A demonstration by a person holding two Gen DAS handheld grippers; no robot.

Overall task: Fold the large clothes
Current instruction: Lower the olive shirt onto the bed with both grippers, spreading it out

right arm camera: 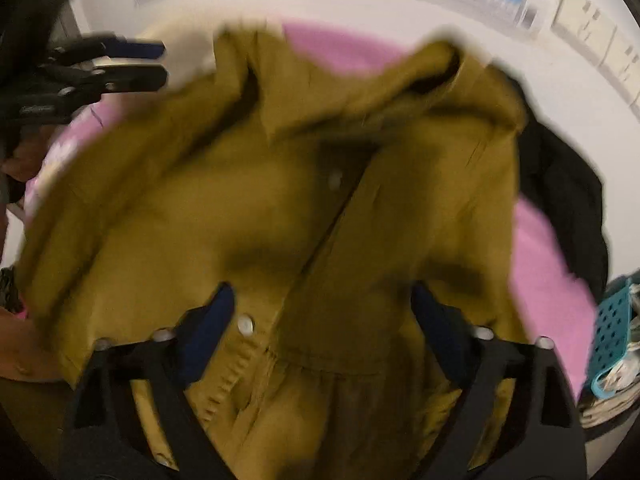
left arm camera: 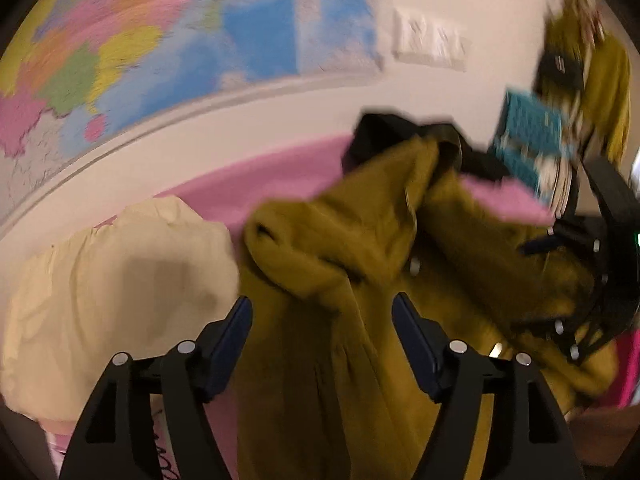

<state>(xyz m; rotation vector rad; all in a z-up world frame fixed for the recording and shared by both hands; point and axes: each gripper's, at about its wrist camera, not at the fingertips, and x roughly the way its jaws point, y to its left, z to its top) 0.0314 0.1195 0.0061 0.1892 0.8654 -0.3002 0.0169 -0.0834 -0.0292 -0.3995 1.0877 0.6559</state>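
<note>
Olive-green buttoned cotton jacket (right arm camera: 280,220) lies crumpled on pink bedsheet (right arm camera: 548,280), directly under both grippers (left (left arm camera: 322,332), right (right arm camera: 322,320)); we note jaws wide, holding nothing.

From my seat both views smear with motion. The olive shirt (right arm camera: 320,208) runs off the bottom edge, its hem unseen. The wall map (left arm camera: 160,40) is unreadable, and the teal basket (right arm camera: 612,332) is cropped.
</note>
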